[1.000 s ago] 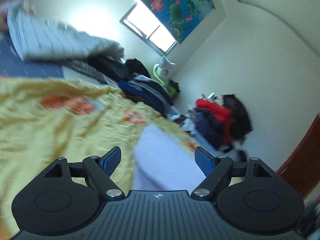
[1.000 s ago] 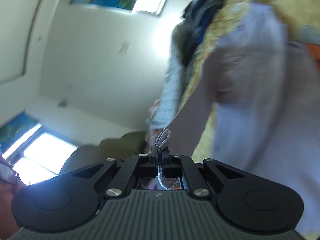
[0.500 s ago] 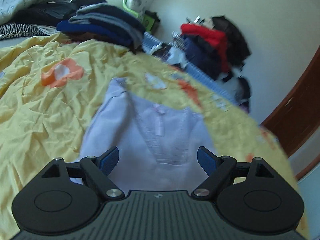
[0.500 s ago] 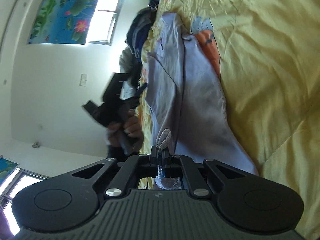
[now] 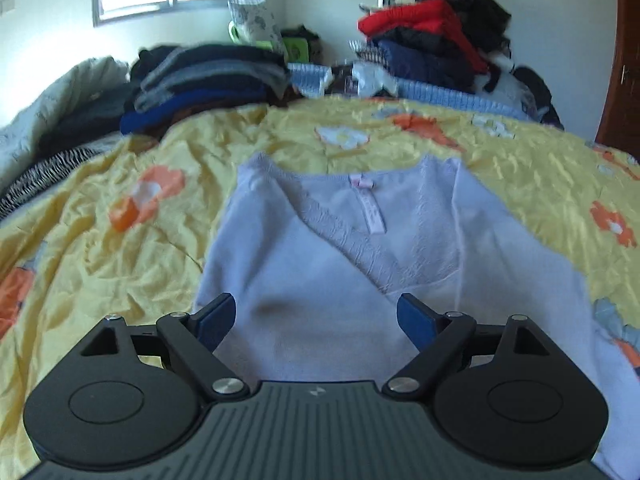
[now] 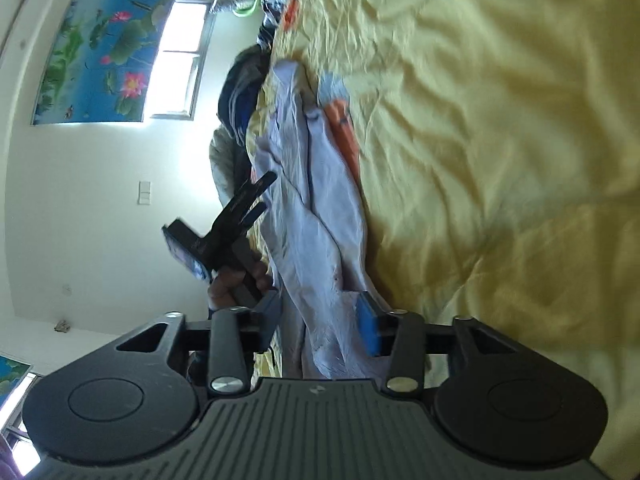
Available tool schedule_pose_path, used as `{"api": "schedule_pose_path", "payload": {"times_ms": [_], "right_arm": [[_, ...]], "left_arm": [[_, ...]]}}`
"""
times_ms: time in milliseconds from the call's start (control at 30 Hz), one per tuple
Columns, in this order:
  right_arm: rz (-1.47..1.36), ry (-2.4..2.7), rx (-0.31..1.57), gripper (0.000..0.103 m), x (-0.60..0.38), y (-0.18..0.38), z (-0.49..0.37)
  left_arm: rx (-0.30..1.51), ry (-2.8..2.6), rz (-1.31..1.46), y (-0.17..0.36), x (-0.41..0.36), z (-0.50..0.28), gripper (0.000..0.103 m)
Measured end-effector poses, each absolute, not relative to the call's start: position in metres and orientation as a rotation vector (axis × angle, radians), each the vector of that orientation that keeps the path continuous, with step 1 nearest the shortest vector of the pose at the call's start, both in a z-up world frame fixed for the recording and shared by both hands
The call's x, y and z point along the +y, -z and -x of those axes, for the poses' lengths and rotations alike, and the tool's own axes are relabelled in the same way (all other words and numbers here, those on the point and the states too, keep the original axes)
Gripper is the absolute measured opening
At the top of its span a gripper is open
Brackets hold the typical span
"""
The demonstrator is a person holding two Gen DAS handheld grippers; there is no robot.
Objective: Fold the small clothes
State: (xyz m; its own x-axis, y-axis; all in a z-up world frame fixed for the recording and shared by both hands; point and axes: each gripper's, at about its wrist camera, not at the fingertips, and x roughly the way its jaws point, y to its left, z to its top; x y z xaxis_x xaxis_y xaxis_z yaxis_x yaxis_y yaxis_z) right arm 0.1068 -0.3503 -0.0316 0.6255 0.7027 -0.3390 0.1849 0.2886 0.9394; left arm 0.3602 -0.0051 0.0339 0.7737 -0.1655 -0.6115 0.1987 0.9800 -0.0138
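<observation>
A small pale lilac V-neck top (image 5: 360, 248) lies spread on the yellow flowered bedsheet (image 5: 100, 240), neckline away from me. My left gripper (image 5: 316, 316) is open and empty, hovering just above the top's lower part. In the right wrist view, rolled on its side, the top (image 6: 316, 216) runs along the sheet (image 6: 500, 140). My right gripper (image 6: 320, 320) is open, its jaws apart on either side of the top's near edge. The left gripper (image 6: 256, 192), held in a hand, also shows there above the cloth.
A stack of folded dark clothes (image 5: 208, 80) sits at the bed's far left, with a grey quilt (image 5: 60, 96) beside it. A heap of red and dark garments (image 5: 436, 40) lies at the far right. A brown door (image 5: 620, 60) is on the right.
My right gripper has opened and let go of the top's edge it was pinching. The top was laid down flat on the sheet. My left gripper swung down over it, staying open.
</observation>
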Motion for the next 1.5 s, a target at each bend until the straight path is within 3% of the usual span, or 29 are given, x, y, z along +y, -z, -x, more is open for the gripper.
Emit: {"api": "schedule_pose_path", "payload": {"times_ms": [233, 433, 567, 633, 700, 900, 1067, 1300, 1500], "right_arm": [[-1.195, -0.422, 0.94, 0.047, -0.34, 0.03, -0.097], [-1.172, -0.48, 0.915, 0.048, -0.33, 0.022, -0.109], [-1.121, -0.452, 1.012, 0.052, -0.319, 0.029, -0.123], [-1.063, -0.398, 1.05, 0.035, -0.318, 0.034, -0.12], [-1.072, -0.396, 1.056, 0.035, -0.321, 0.035, -0.115], [-1.047, -0.46, 0.922, 0.054, -0.328, -0.005, -0.14], [-1.074, -0.63, 0.904, 0.074, -0.313, -0.028, -0.228], [-0.885, -0.642, 1.193, 0.073, -0.229, -0.004, -0.339], [-0.786, -0.589, 1.249, 0.07, -0.204, 0.01, -0.359]], "left_arm": [[0.58, 0.275, -0.081, -0.065, -0.031, -0.28, 0.089], [0.648, 0.437, -0.242, -0.04, -0.067, -0.239, 0.089], [0.699, 0.438, -0.28, -0.015, -0.079, -0.236, 0.091], [0.689, 0.438, -0.274, -0.013, -0.078, -0.234, 0.092], [0.691, 0.436, -0.261, -0.013, -0.075, -0.231, 0.092], [0.597, 0.432, -0.224, -0.042, -0.068, -0.181, 0.092], [0.593, 0.624, -0.269, -0.038, -0.102, -0.123, 0.092], [0.689, 0.651, -0.252, -0.006, -0.123, -0.116, 0.093], [0.671, 0.68, -0.239, -0.001, -0.122, -0.116, 0.103]]}}
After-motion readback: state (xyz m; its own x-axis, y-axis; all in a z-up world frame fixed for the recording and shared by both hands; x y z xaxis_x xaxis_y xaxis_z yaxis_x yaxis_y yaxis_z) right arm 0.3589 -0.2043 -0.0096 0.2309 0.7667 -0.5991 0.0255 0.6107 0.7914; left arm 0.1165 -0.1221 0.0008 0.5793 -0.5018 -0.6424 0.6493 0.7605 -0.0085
